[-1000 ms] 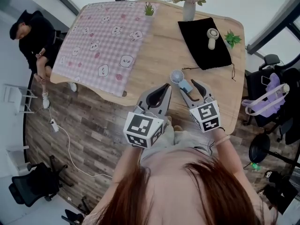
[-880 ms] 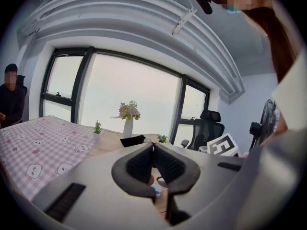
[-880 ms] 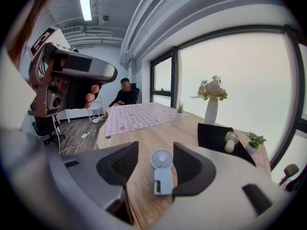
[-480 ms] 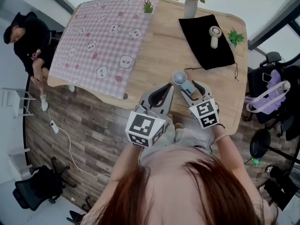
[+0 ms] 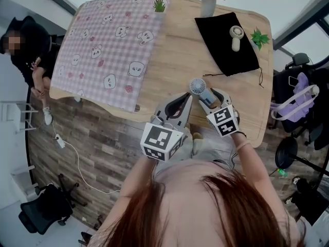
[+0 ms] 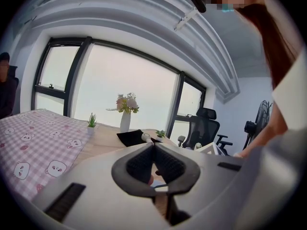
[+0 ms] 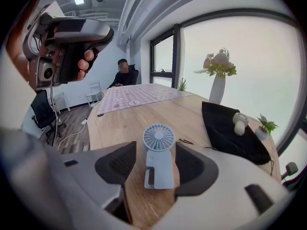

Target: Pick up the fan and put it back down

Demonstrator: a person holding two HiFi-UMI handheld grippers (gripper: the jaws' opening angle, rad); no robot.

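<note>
The right tongs point(image 7: 156, 152) stand wide open, having just been opening. The light blue fan point(image 7: 159, 138) lies flat between their pads with a clear gap on each side, touching neither, its round head pointing away from the tongs. Only the right gripper view shows those gaps. The left tongs point(image 6: 153, 146) are closed tip to tip and hold nothing, which only the left gripper view makes plain. The head view shows what neither gripper view does: the two tongs sit side by side over the near edge of the worktop point(image 5: 175, 60), the left ones just beside the fan. The worktop is pale wood. Well beyond the right tongs lies a black cloth point(image 7: 225, 128) with a white handheld fan point(image 7: 240, 122) on it, and past that a vase of flowers point(image 7: 217, 87) at the far edge. Beyond and to the left of the left tongs, a pink checked cloth point(image 5: 108, 45) printed with bears covers that end of the worktop. Further left a seated person point(image 5: 31, 50) is on a wood-plank floor point(image 5: 77, 138). The left gripper view adds tall windows point(image 6: 124, 80) ahead and a black office chair point(image 6: 204, 126) to the right.
</note>
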